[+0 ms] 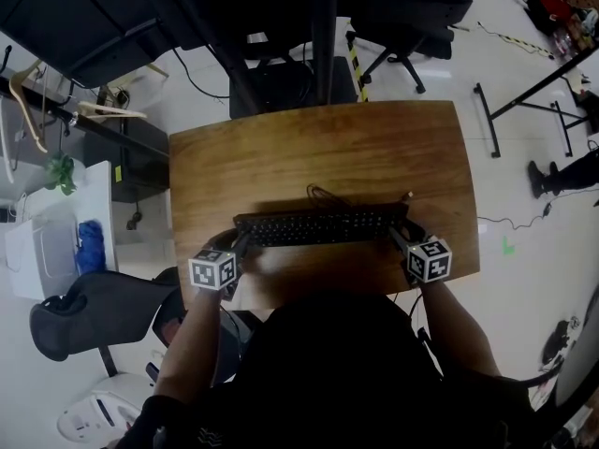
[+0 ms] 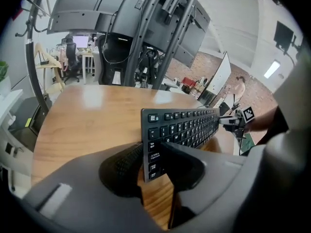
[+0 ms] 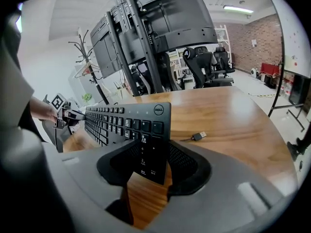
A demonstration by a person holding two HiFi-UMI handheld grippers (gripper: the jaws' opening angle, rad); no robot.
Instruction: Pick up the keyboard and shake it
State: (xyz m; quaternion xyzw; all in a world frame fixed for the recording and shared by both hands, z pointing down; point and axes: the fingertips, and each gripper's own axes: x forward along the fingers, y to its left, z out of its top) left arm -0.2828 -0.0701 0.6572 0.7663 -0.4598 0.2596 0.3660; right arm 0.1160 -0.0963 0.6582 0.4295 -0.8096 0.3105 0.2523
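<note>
A black keyboard [image 1: 318, 226] hangs just above the wooden table [image 1: 318, 148], throwing a shadow on the wood beneath it. My left gripper [image 1: 243, 244] is shut on its left end, and the pads pinch that edge in the left gripper view [image 2: 150, 157]. My right gripper [image 1: 399, 236] is shut on the number-pad end [image 3: 148, 161]. The keyboard [image 3: 121, 123] is tipped up on its long edge, keys [image 2: 187, 126] facing the person. Its loose cable [image 1: 323, 194] trails on the table and ends in a USB plug [image 3: 198, 136].
A black monitor stand [image 1: 323, 36] with large screens rises behind the table's far edge. Office chairs [image 1: 402, 26] stand beyond it, and another black chair [image 1: 94, 311] is at the near left. A white side table [image 1: 56, 237] sits at the left.
</note>
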